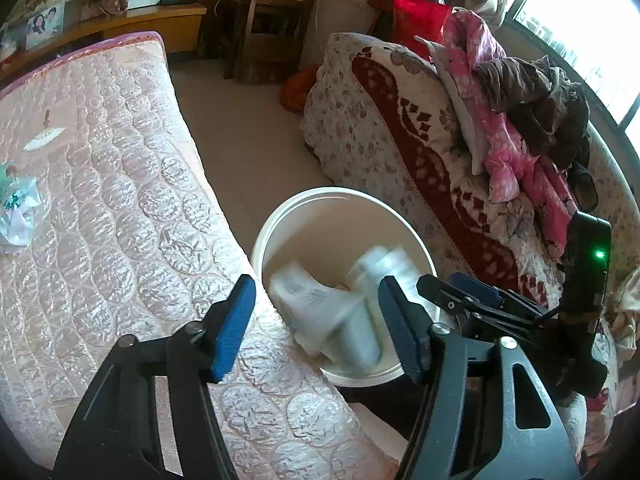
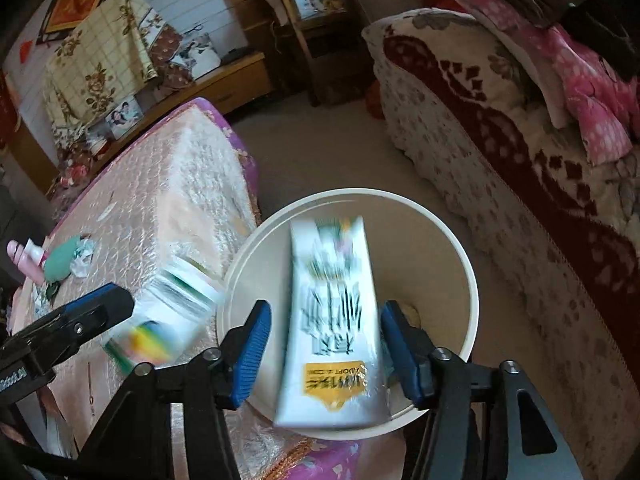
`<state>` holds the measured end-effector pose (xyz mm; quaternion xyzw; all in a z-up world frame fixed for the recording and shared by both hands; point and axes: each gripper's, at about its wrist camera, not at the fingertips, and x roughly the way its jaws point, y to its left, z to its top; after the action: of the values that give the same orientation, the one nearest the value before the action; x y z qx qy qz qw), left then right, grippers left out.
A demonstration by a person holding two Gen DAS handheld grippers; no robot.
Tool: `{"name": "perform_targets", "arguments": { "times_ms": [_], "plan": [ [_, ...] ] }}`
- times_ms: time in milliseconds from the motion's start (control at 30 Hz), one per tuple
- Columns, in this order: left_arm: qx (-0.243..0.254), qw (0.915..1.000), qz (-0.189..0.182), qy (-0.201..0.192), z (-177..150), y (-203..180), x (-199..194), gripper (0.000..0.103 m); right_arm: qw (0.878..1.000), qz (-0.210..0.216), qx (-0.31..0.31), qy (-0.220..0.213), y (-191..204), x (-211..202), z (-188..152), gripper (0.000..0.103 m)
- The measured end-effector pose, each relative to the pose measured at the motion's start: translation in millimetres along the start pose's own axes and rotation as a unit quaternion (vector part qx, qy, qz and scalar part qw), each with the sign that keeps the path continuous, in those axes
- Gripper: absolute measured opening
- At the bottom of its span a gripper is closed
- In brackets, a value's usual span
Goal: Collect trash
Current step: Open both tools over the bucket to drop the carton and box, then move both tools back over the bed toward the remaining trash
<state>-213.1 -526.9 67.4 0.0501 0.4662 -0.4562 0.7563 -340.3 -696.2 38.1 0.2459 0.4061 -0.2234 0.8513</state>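
Left wrist view, lower left: left gripper (image 1: 316,320) stands released, blue pads apart, nothing pressed between them; beyond the gap two blurred pale packets (image 1: 320,312) lie inside the white bin (image 1: 280,216) at lower centre. The bin sits on the floor between the mattress (image 1: 100,200) and the sofa (image 1: 380,128), likely so both hands can reach it from the bed edge. Crumpled plastic (image 1: 20,208) at far left on the mattress looks like trash not yet collected. Right wrist view, lower left: a second blurred packet (image 2: 168,312) sits at the mattress edge just beside the bin rim, below the other gripper's arm. Lower centre: right gripper (image 2: 326,340) is released, pads clear of the white printed packet (image 2: 332,340), which hangs over the bin mouth, apparently dropping. Only this view shows the print, and pink bottles (image 2: 24,256) at left.
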Motion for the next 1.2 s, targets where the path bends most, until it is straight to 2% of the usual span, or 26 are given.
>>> {"name": "perform_targets", "arguments": {
  "times_ms": [300, 467, 767, 1133, 1200],
  "plan": [
    [-0.002, 0.9997, 0.018, -0.015, -4, 9, -19, 0.064, 1.000, 0.006, -0.003, 0.004, 6, -3, -2, 0.064],
    [-0.004, 0.9985, 0.046, -0.030, -8, 19, -36, 0.064, 1.000, 0.015, -0.012, 0.000, 21, -10, -5, 0.064],
    [-0.021, 0.9924, 0.102, -0.067, -22, 58, -82, 0.064, 0.997, 0.032, -0.061, -0.021, 76, -24, -10, 0.065],
    [-0.051, 0.9814, 0.149, -0.110, -41, 106, -146, 0.064, 0.992, 0.061, -0.107, -0.041, 149, -39, -10, 0.069],
    [-0.054, 0.9777, 0.161, -0.124, -44, 115, -162, 0.064, 0.990, 0.065, -0.118, -0.048, 163, -42, -10, 0.075]
  ]
}}
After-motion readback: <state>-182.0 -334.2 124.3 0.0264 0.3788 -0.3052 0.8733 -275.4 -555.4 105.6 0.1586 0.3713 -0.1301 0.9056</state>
